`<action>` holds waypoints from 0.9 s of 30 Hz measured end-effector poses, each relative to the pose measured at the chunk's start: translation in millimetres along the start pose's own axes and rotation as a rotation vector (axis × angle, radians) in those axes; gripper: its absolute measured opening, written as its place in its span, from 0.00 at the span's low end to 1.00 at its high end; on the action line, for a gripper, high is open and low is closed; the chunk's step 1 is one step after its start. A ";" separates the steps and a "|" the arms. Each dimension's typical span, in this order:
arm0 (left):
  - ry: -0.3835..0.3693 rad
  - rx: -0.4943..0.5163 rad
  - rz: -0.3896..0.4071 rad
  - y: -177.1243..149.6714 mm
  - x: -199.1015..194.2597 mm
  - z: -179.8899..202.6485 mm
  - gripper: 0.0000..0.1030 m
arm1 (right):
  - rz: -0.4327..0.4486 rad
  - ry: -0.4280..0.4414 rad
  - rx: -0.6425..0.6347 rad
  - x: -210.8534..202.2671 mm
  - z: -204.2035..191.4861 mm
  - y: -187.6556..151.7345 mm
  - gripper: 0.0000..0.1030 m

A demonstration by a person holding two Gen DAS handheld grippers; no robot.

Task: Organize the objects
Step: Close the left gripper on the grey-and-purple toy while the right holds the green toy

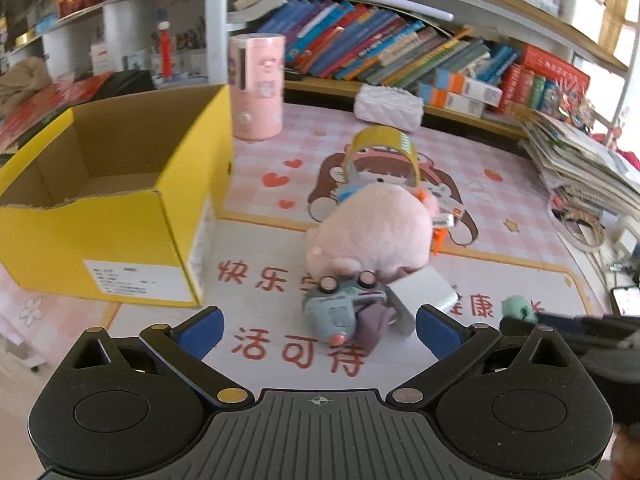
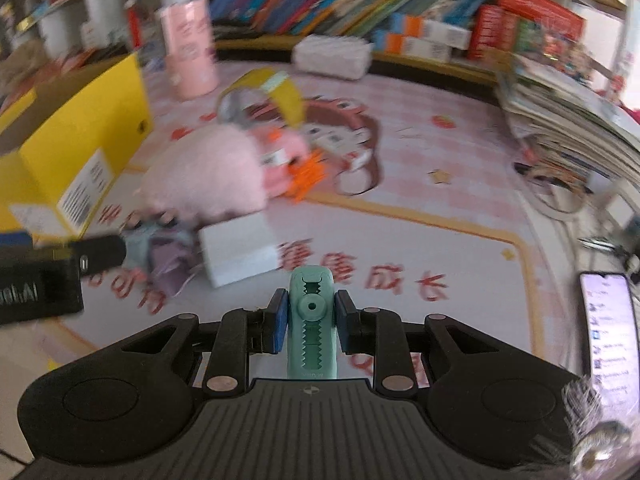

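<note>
My left gripper [image 1: 318,326] is open and empty, just in front of a grey toy car [image 1: 340,304] lying beside a purple cloth [image 1: 374,326] and a white box [image 1: 420,298]. A pink plush toy [image 1: 368,234] lies behind them, with a yellow tape roll [image 1: 384,148] further back. An open yellow cardboard box [image 1: 104,208] stands at the left. My right gripper [image 2: 310,318] is shut on a teal clip [image 2: 312,320], held above the mat to the right of the pile. The pile shows blurred in the right wrist view: plush [image 2: 204,172], white box [image 2: 238,254].
A pink cylinder tin [image 1: 258,86] and a white quilted pouch [image 1: 388,106] stand at the back by a shelf of books [image 1: 380,48]. A stack of papers [image 1: 580,164] lies at the right. A phone [image 2: 610,336] lies at the right edge.
</note>
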State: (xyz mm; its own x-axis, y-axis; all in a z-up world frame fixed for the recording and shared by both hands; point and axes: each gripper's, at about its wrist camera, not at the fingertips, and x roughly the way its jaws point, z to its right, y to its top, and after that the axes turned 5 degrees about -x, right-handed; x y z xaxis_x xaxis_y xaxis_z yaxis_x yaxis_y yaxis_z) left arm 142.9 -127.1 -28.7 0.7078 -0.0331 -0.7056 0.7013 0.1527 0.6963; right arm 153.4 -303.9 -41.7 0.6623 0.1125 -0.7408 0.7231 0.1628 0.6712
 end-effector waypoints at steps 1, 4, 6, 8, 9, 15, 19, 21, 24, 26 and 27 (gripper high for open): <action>-0.002 0.007 -0.004 -0.4 1.5 2.0 0.99 | 0.007 -0.005 0.014 -1.3 3.3 0.3 0.22; -0.002 0.022 -0.021 -1.3 6.5 5.5 0.98 | 0.026 -0.008 0.042 -2.9 9.0 1.5 0.22; 0.003 0.027 -0.025 -1.0 9.9 6.9 0.96 | 0.030 -0.002 0.044 -2.6 9.2 2.3 0.22; 0.003 0.029 -0.032 0.1 13.4 8.2 0.96 | 0.035 0.004 0.041 -1.5 8.9 3.8 0.22; 0.005 0.030 -0.031 0.9 15.9 9.1 0.95 | 0.037 0.006 0.039 -0.9 8.7 4.5 0.22; 0.012 0.041 -0.058 7.5 41.7 16.7 0.93 | 0.050 0.004 0.032 4.4 12.7 12.1 0.22; 0.036 0.032 -0.118 8.1 62.2 19.3 0.85 | 0.051 -0.003 0.023 8.7 16.9 16.2 0.22; 0.035 0.001 -0.127 9.2 68.1 16.8 0.82 | 0.047 -0.005 0.020 11.0 19.3 16.8 0.22; 0.017 -0.007 -0.125 10.9 69.7 16.8 0.66 | 0.036 -0.007 0.022 14.6 22.4 16.7 0.22; 0.009 -0.002 -0.135 11.7 67.5 19.1 0.64 | 0.033 -0.008 0.027 15.9 24.0 16.5 0.22; 0.011 0.002 -0.135 11.8 65.5 19.1 0.64 | 0.035 -0.009 0.029 15.7 24.6 16.5 0.22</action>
State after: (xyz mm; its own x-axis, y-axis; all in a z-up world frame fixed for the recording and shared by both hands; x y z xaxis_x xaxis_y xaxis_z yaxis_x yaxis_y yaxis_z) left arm 199.2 -146.4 -64.2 0.6059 -0.0423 -0.7944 0.7904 0.1458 0.5950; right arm 180.5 -323.6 -41.6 0.6892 0.1089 -0.7164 0.7046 0.1302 0.6976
